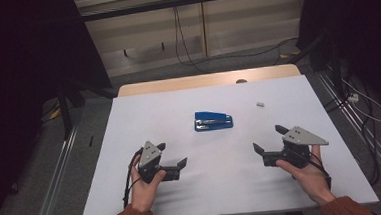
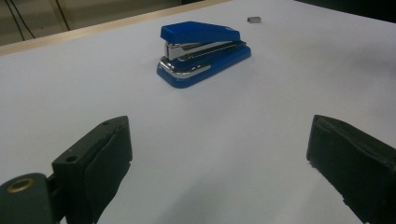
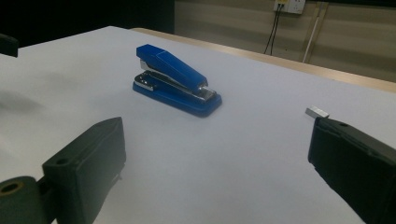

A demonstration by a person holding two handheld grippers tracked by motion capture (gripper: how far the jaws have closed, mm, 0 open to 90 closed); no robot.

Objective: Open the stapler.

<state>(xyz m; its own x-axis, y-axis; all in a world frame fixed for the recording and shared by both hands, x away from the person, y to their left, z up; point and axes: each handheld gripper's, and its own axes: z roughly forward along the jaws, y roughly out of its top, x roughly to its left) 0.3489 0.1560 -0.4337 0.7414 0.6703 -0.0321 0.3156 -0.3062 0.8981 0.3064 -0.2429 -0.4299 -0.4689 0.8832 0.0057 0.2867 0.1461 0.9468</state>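
A blue stapler [image 1: 213, 120] with a silver front lies shut in the middle of the white table [image 1: 143, 110]. It also appears ahead of the jaws in the left gripper view [image 2: 201, 51] and the right gripper view [image 3: 175, 79]. A small grey strip of staples [image 1: 260, 104] [image 2: 253, 19] [image 3: 316, 112] lies to the stapler's right. My left gripper [image 1: 172, 154] rests near the front left, open and empty, jaws wide apart. My right gripper [image 1: 269, 138] rests near the front right, open too, with nothing between its jaws.
The white sheet covers a wooden table whose bare far edge [image 1: 207, 79] shows at the back. Beyond it are a floor with cables [image 1: 185, 52] and a wall. Metal rails [image 1: 57, 170] run along both sides of the table.
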